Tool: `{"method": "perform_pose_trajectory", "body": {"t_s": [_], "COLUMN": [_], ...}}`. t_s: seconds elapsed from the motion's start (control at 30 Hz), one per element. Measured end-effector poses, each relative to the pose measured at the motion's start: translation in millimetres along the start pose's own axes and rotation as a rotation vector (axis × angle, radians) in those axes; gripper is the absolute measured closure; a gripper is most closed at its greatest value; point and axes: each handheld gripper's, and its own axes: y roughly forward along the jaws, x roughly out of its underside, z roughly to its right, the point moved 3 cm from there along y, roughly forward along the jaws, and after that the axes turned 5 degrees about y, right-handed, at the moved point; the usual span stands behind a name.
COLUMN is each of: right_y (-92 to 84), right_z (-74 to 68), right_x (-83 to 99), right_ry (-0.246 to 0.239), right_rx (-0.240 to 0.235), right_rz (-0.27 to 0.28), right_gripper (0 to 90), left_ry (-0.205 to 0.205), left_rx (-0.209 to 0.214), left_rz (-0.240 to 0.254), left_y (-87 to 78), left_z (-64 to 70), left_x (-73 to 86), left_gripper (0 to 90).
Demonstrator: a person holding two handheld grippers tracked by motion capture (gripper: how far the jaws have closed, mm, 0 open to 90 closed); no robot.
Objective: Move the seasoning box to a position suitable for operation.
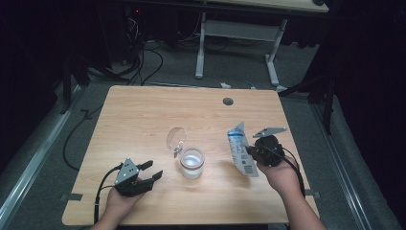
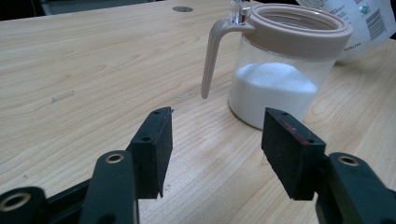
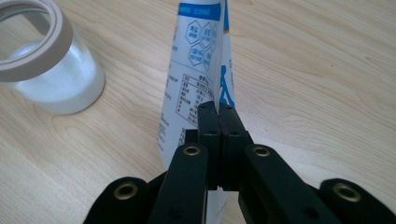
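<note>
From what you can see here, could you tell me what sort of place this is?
Probably a lab or recording room, not a kitchen: a lone wooden table on grey floor, loose cables behind it, another desk's white frame, and dark surroundings.

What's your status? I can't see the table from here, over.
Right gripper shut on white packet, held upright beside the jar. Left gripper open, empty, facing jar. Jar lid flipped open, white powder inside. Nothing blocking.
</note>
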Motion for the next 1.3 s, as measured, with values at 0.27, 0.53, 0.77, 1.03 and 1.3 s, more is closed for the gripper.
{"method": "perform_pose_trajectory", "body": {"t_s": [0.27, 0.53, 0.77, 1.03, 1.3], "right_y": [-2.9, -4.0, -2.1, -3.2, 2.1], "right_z": [2.7, 4.9, 2.5, -0.2, 1.9], "right_x": [16.1, 28.3, 36.4, 43.3, 54.7], "right_ry": [0.063, 0.065, 0.058, 0.069, 0.089], "right_rx": [-0.041, -0.045, -0.042, -0.065, -0.086], "right_rz": [0.118, 0.207, 0.297, 0.424, 0.524], "right_gripper": [90.0, 90.0, 90.0, 90.0, 90.0], "left_ry": [-0.012, -0.037, -0.066, -0.101, -0.127], "left_rx": [-0.01, -0.024, -0.024, -0.04, -0.099], "left_rz": [0.007, 0.009, 0.011, 0.014, 0.018], "left_y": [-1.7, -4.4, -15.7, -30.6, -56.7], "left_z": [-3.2, -7.3, -16.8, -32.2, -42.8], "left_x": [1.5, 3.4, 7.6, 14.7, 26.0], "left_gripper": [42.2, 41.6, 41.4, 40.0, 36.4]}}
